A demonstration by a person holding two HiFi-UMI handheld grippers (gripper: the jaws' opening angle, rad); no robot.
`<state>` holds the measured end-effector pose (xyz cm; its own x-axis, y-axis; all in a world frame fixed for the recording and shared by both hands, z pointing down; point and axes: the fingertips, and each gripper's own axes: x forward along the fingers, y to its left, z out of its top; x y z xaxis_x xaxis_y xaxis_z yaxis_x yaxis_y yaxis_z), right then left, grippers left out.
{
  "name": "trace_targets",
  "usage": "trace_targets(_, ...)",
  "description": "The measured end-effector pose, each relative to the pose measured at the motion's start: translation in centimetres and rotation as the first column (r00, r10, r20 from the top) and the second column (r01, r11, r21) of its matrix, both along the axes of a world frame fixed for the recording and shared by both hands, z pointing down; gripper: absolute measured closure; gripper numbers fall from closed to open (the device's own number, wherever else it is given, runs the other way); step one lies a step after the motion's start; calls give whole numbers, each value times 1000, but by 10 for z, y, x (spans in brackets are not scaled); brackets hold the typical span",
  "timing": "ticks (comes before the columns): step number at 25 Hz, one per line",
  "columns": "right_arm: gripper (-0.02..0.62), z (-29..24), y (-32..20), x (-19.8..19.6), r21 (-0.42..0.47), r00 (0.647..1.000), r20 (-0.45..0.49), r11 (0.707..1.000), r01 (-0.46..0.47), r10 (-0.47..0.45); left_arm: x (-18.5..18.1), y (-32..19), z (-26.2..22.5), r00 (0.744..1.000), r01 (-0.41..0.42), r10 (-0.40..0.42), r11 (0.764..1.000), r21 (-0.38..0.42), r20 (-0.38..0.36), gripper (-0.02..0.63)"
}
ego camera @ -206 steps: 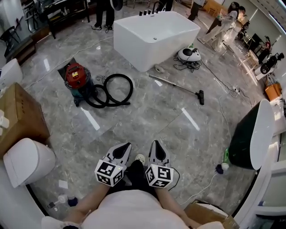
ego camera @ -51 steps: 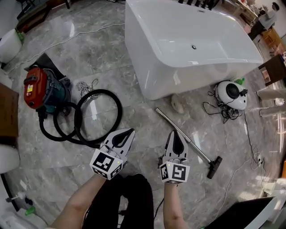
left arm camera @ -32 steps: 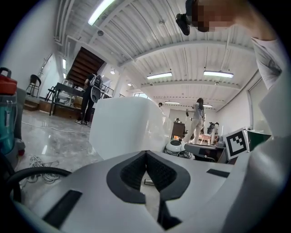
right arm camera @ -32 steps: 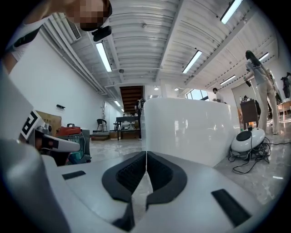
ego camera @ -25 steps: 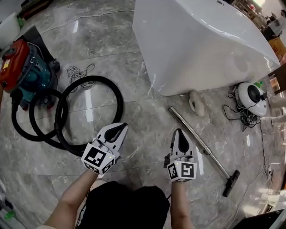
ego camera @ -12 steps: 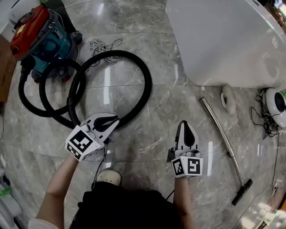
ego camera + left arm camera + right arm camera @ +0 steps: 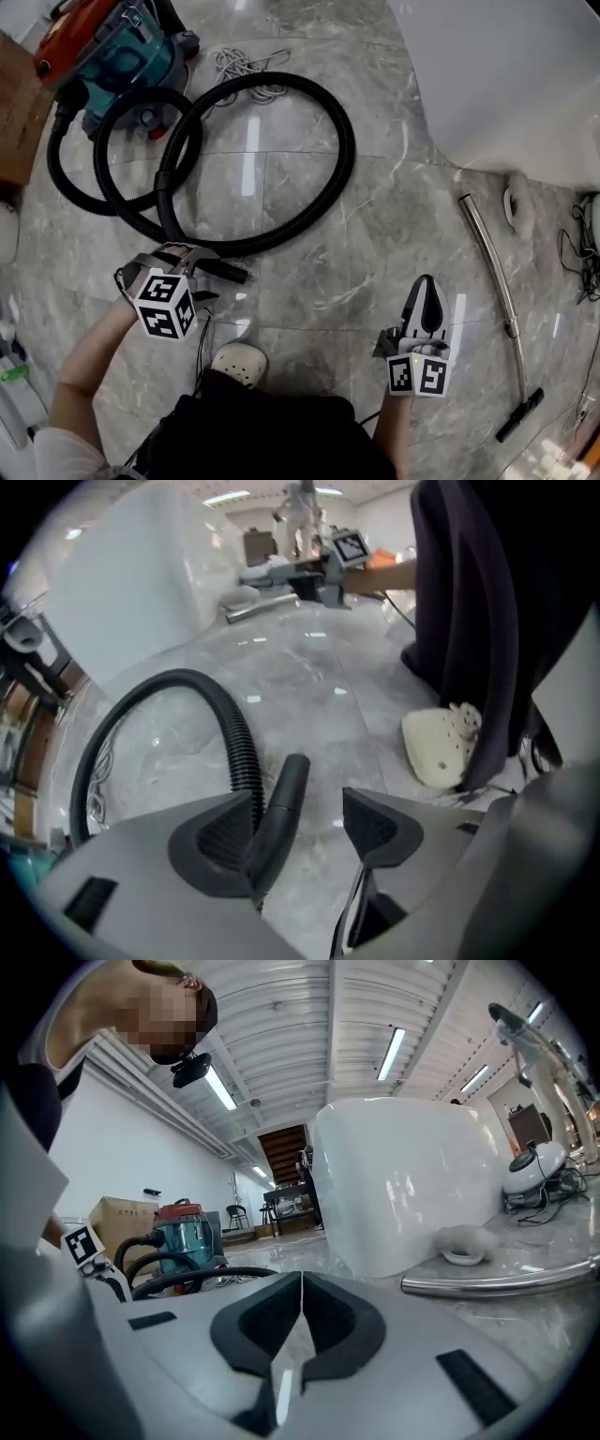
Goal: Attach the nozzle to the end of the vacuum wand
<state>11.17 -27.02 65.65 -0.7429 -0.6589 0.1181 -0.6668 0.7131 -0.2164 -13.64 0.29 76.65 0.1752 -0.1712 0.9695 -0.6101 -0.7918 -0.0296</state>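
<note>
The black ribbed vacuum hose [image 7: 281,89] lies looped on the marble floor. Its smooth black end cuff [image 7: 225,273] [image 7: 286,794] points toward the person's feet. My left gripper [image 7: 180,269] [image 7: 300,822] points steeply down over that cuff. Its jaws are opening, and the cuff lies between them, close against the left pad [image 7: 220,841]. The chrome wand [image 7: 492,267] [image 7: 506,1281] lies at the right, with a black floor head [image 7: 520,417] at its near end. My right gripper [image 7: 424,305] [image 7: 300,1321] is shut on nothing, left of the wand and off the floor.
A red and teal vacuum cleaner [image 7: 112,47] [image 7: 183,1230] stands at the top left beside a cardboard box [image 7: 19,112]. A white bathtub [image 7: 525,75] [image 7: 403,1185] fills the top right. A cream slipper [image 7: 239,361] [image 7: 441,747] is near the hose end, and a coiled cord [image 7: 246,66] lies by the vacuum cleaner.
My left gripper dropped toward the floor, tipped to point downward and opened its jaws around the hose cuff. The right gripper sank a little and stayed shut. The head view moved closer to the floor.
</note>
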Motion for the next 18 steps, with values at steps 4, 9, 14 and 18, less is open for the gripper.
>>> trace_targets(4,580,4,3,0,-3,1000,-13,1000,2,-2,-10,14,21,967,-178,189,981,-76,169,316)
trace_targets(9,580,3,3,-3,-5,1000,-11,1000,2,-2,-28,7,37,924,-244,262,965,-96,278,323)
trace_targets(14,580,5,1,-4,-18,1000,8,1000,-13,14,-35,-7,38,911,-276,259,961,7,321,440)
trace_targets(18,580,5,2,-4,-27,999,24,999,-24,25,-33,-6,35,921,-271,248,962,36,302,443)
